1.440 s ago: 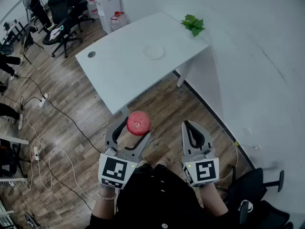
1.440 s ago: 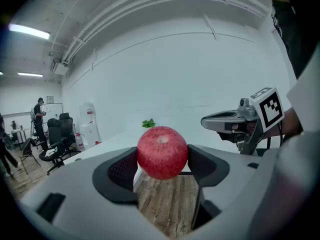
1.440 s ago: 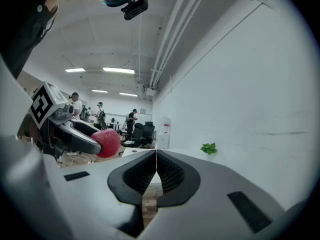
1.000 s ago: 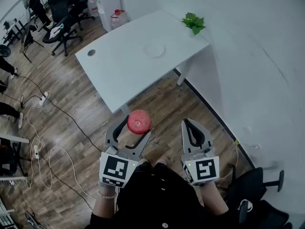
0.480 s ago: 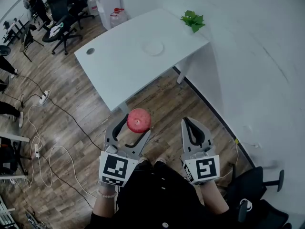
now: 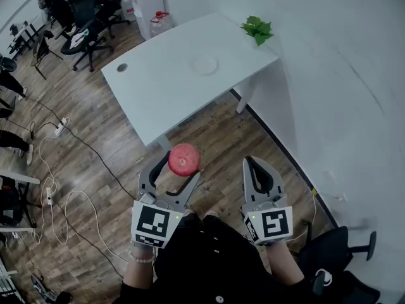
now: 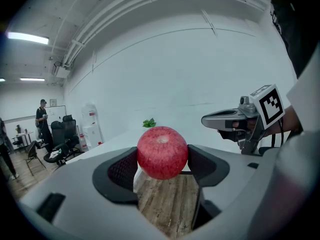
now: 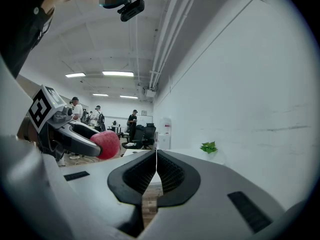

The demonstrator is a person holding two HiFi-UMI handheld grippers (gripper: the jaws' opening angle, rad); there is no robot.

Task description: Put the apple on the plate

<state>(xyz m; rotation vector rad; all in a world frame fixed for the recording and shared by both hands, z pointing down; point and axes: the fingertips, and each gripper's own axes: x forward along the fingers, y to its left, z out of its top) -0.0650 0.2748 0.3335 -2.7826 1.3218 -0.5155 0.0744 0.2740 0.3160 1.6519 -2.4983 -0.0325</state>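
A red apple (image 6: pixel 183 159) is clamped between the jaws of my left gripper (image 6: pixel 178 163), held in the air over the wooden floor, short of the white table (image 6: pixel 158 87). The left gripper view has the apple (image 7: pixel 162 152) filling the gap between the dark pads. A white plate (image 6: pixel 205 65) lies on the far part of the table, well ahead of both grippers. My right gripper (image 6: pixel 257 170) hangs beside the left one, jaws pressed together with nothing in them. In the right gripper view the apple (image 8: pixel 106 144) shows at the left.
A small green plant (image 6: pixel 256 30) stands at the table's far right corner by the white wall. Office chairs (image 6: pixel 88 24), people and cables on the floor occupy the left side. Another chair (image 6: pixel 335 252) is at the lower right. A round cable hole (image 6: pixel 121 68) marks the table's left end.
Both grippers keep their grip and pose. The table and plate have shifted only slightly in the head view, and the left gripper still carries the apple.
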